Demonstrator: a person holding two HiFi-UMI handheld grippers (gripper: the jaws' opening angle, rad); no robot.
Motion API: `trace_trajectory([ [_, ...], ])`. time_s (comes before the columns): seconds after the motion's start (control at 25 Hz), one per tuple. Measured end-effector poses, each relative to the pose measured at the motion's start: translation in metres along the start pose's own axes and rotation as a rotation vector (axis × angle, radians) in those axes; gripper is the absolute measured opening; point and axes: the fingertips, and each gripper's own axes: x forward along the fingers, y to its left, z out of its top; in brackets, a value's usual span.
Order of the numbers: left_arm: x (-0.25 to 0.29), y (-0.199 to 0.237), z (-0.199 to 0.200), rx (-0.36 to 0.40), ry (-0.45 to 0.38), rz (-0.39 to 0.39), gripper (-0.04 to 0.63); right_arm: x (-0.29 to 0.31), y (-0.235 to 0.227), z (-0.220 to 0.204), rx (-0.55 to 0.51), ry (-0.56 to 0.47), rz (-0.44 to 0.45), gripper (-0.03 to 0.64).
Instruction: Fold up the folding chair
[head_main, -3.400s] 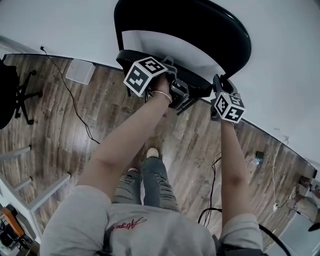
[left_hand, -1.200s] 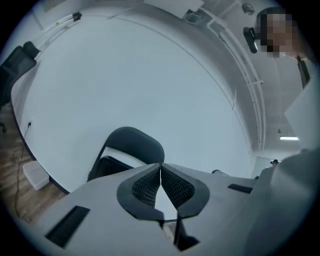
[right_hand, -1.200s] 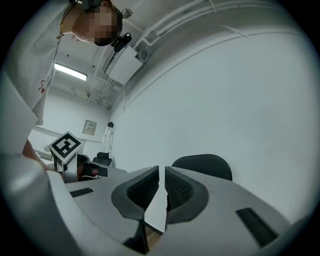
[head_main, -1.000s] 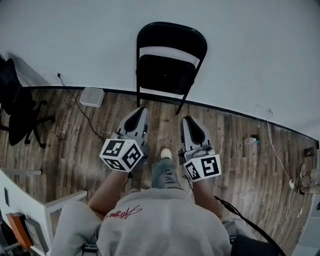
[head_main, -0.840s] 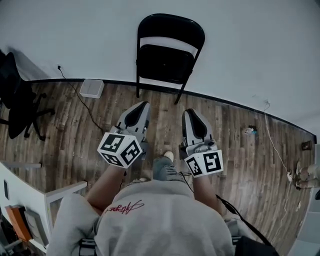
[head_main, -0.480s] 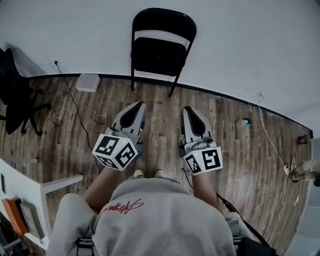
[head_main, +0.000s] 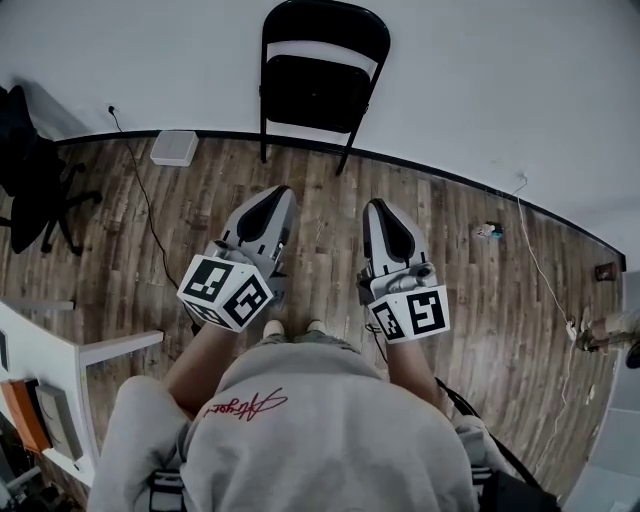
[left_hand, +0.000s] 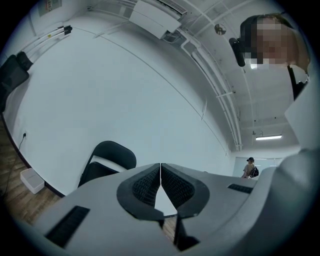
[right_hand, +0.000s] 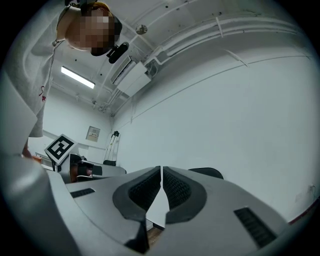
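"What is the person wearing?"

"A grey sweatshirt (head_main: 320, 440) with curly red writing (head_main: 247, 405) on the front. The sleeves (head_main: 135, 440) are grey too. Two pale shoe tips (head_main: 273, 327) show below it."

"What's on the head?"

"A small black camera (left_hand: 239, 50)."

"What do the tools look like?"

"The left gripper (head_main: 283, 192) and the right gripper (head_main: 372, 206) are smooth grey shells, each with a black patch on top. The left cube (head_main: 225, 290) and the right cube (head_main: 412, 315) are white with black square marks. The pads (left_hand: 147, 187) are black and bumpy, like a tiny grid. The grey parts have thin dark slots."

"Any wires?"

"A black cable (head_main: 455, 400) by the right side."
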Motion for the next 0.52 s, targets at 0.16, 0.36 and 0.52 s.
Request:
trace_trajectory([
  [0.16, -0.005, -0.003, 0.004, 0.013, -0.011, -0.006, 0.021, -0.004, 0.007, 0.002, 0.0, -0.005, 0.009, 0.028],
  [0.36, -0.011, -0.001, 0.006, 0.024, -0.004, -0.001, 0.021, -0.002, 0.019, 0.003, 0.003, -0.007, 0.018, 0.028],
  [0.52, -0.016, -0.004, 0.007, 0.017, -0.01, -0.01, 0.021, -0.003, 0.026, 0.008, 0.001, -0.02, 0.019, 0.028],
])
